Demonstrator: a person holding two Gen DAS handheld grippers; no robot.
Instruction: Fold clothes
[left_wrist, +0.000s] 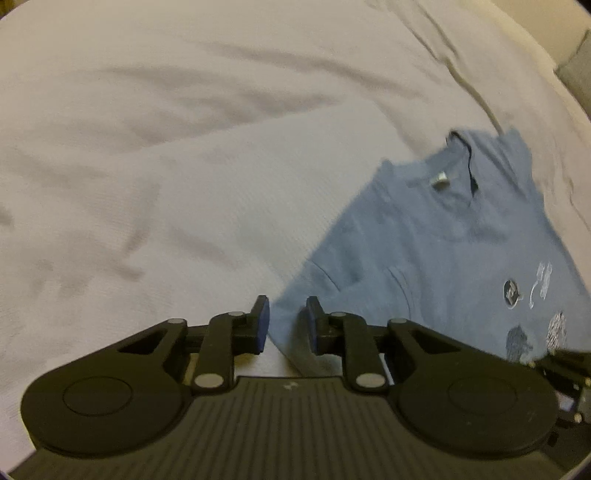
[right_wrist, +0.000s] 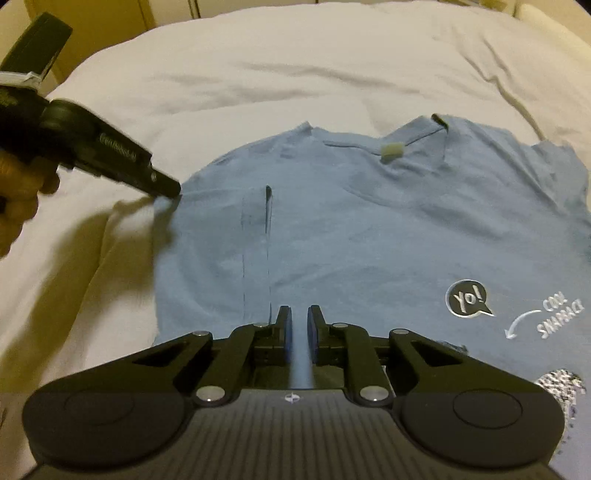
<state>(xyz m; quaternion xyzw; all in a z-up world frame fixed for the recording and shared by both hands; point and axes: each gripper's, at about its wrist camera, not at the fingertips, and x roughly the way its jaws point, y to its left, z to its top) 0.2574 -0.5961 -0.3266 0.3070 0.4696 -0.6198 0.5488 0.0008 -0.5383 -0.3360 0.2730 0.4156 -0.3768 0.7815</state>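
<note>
Partly cropped blue T-shirt (right_wrist: 369, 229), right claw (right_wrist: 298, 328) pinching its fabric, left claw (left_wrist: 284, 325) parted.

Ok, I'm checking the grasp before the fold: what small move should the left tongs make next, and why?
Probably close the left tongs on the edge of the light blue printed T-shirt. Their pads stand apart with that edge lying between them on the white bedsheet, while the right tongs appear to pinch a ridge of the fabric.
</note>
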